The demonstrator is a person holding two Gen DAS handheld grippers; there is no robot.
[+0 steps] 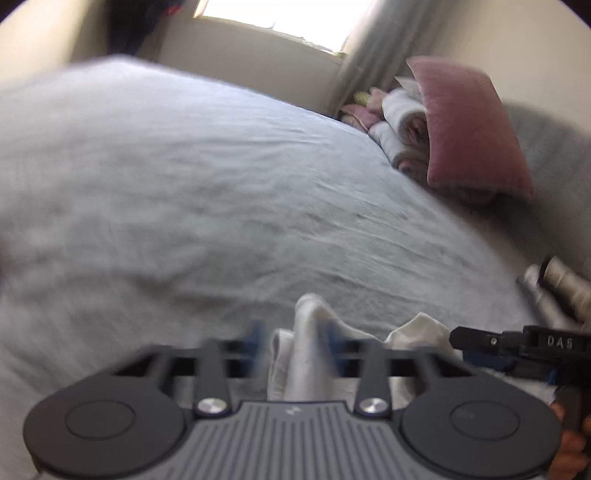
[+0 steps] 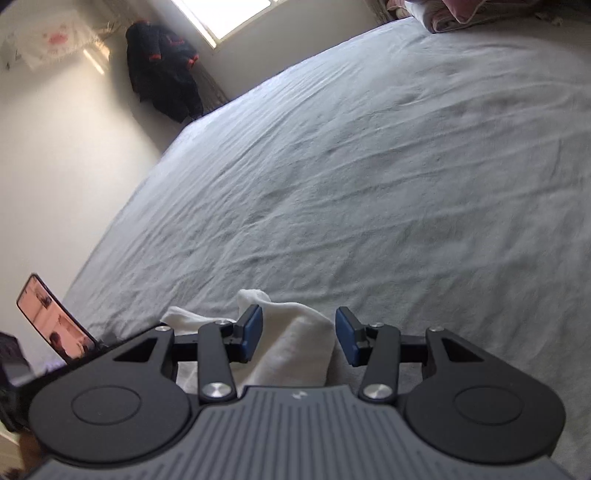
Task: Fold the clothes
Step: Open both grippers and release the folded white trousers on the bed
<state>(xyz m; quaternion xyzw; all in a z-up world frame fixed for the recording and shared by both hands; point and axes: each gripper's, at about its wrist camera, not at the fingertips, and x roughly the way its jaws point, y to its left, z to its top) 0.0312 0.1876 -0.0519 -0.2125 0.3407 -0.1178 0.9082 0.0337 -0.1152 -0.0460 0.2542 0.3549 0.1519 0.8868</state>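
- Cloth, white, lies bunched on the bed at lower centre.
- Right claw stands half open around it, gripping nothing; closing late could miss the edge.
- Left claw is blurred, narrowly parted with cloth between; whether it pinches, I cannot tell, so a pull may slip.

A wide bed under a wrinkled pale grey sheet stretches ahead of both grippers. Past its far edge a bright window lets daylight onto plain cream walls. Ahead to the right of the left gripper a dusty pink square cushion leans beside a pale curtain. Ahead left of the right gripper a dark garment hangs on the wall
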